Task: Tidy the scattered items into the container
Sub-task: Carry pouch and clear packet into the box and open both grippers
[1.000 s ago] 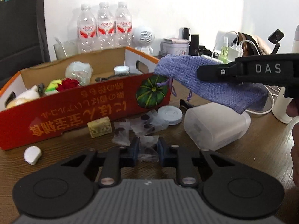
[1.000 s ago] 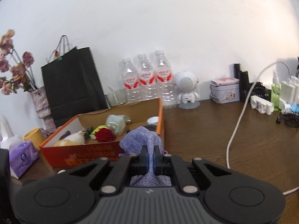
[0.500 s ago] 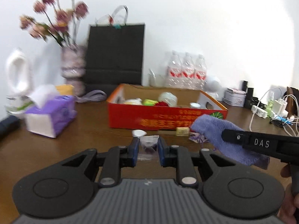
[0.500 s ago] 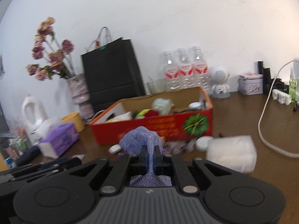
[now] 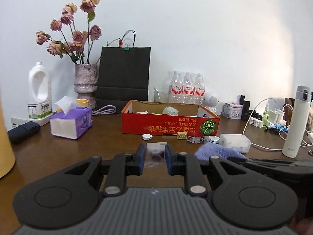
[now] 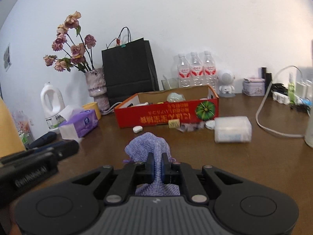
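Brown wood of the table (image 5: 109, 143) runs under everything, and the largest task thing on it is the red cardboard box (image 5: 170, 125), set well back from both grippers in front of three water bottles (image 5: 187, 90). Its open top already shows a pale glassy lump (image 5: 169, 110) and some white and yellow pieces; what else lies inside is hidden by the front wall. Just before that wall, loose things remain on the wood: a frosted plastic case (image 5: 234, 143), a round white lid (image 5: 213, 138), crumpled clear wrappers (image 5: 194, 139), a small yellow block (image 5: 182, 136) and a white pebble-shaped piece (image 5: 147, 136). The right gripper (image 6: 157, 166) is clamped narrow on a purple knitted pouch (image 6: 147, 146), held above the table, while the left gripper (image 5: 155, 158) pinches a small clear packet (image 5: 155, 151) with dark contents. The step in hand looks like carrying two picked items, with neither yet delivered. The next move would call for bringing each gripper forward over the box rim, high enough to clear the front wall, before letting go, so that the limp pouch does not drape over the edge.
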The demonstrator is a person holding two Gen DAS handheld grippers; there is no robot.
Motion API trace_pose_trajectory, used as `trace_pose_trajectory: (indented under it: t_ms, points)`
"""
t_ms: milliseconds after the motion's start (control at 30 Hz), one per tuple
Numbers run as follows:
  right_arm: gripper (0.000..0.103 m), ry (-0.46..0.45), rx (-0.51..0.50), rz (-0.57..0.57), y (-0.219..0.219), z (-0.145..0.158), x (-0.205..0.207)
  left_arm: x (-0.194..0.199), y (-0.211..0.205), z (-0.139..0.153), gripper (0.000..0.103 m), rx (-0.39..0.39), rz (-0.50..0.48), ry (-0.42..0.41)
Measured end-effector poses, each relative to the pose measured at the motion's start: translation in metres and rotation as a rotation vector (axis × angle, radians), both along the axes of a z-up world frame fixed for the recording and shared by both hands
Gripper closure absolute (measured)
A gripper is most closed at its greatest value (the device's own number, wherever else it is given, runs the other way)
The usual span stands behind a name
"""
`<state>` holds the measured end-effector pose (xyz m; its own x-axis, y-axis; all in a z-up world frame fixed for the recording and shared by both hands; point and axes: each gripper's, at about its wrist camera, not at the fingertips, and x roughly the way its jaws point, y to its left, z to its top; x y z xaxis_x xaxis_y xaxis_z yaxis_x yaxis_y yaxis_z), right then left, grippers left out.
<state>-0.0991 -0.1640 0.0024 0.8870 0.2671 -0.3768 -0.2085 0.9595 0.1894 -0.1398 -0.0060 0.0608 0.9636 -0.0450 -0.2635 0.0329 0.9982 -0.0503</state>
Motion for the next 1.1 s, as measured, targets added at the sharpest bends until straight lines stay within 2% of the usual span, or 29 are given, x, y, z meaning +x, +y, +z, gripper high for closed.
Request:
trace_pose_trajectory:
  t_ms: [167, 300, 567, 667, 800, 900, 1000, 1100]
  points:
    - [0.097, -0.063, -0.009, -0.029, -0.004, -0.006, -0.037, -0.030, 0.003, -0.007, 0.081, 0.008, 0.002, -0.018]
    - [0.097, -0.094, 0.014, -0.050, -0.011, -0.007, -0.050, -0.037, 0.003, -0.008, 0.081, 0.007, 0.002, -0.030]
    - [0.097, -0.150, 0.011, -0.047, -0.013, 0.006, -0.031, -0.006, 0.010, -0.002, 0.081, -0.016, 0.012, -0.013]
    - [0.097, -0.183, 0.001, -0.063, -0.017, 0.023, -0.003, 0.025, 0.016, 0.012, 0.081, -0.023, 0.009, -0.041]
    - [0.097, -0.254, 0.006, -0.104, -0.027, 0.062, 0.050, 0.085, 0.023, 0.044, 0.081, -0.021, -0.011, -0.112]
    - [0.096, -0.279, 0.024, -0.106, -0.034, 0.090, 0.099, 0.145, 0.026, 0.060, 0.081, -0.068, -0.066, -0.074]
    - [0.096, -0.227, 0.044, -0.118, -0.041, 0.108, 0.153, 0.203, 0.023, 0.069, 0.081, -0.069, -0.074, -0.042]
    - [0.096, -0.130, 0.068, -0.118, -0.044, 0.115, 0.210, 0.254, 0.018, 0.073, 0.081, -0.048, -0.080, -0.013]
